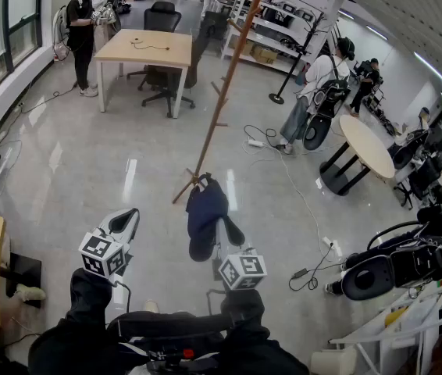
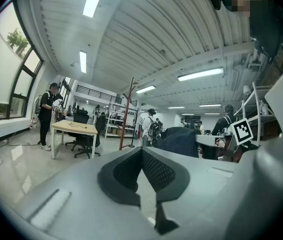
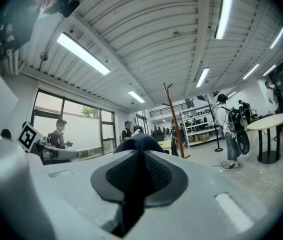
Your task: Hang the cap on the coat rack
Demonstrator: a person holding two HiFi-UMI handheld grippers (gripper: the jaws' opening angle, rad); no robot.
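From the head view, the job is barely half done. The cap (image 1: 204,213) is off the floor (image 1: 88,155), dangling from the right hand-held gripper (image 1: 222,237) just short of the foot of the rack (image 1: 233,61). It is not yet on a peg, and the pegs that show up the pole look bare. By my reckoning, what is left is to lift the cap up to a peg, hook it on and let go. The left hand-held gripper (image 1: 123,221) hangs off to the side, apart from the cap, carrying nothing.

In the left gripper view, that hand-held gripper (image 2: 141,151) has its jaws closed tip to tip with nothing between them. The cap (image 2: 180,140) shows as a dark mound to its right, and the rack (image 2: 128,111) stands well beyond it across the room.

In the right gripper view, the right hand-held gripper (image 3: 142,156) is clamped on dark cloth of the cap (image 3: 137,141), whose crown bulges up just past the jaws. The rack (image 3: 174,121) stands ahead and slightly right, not touching the cap.

The count is one cap, one rack and two hand-held grippers, of which only the right one is in use. Several people stand about the room, though I cannot say exactly how many.
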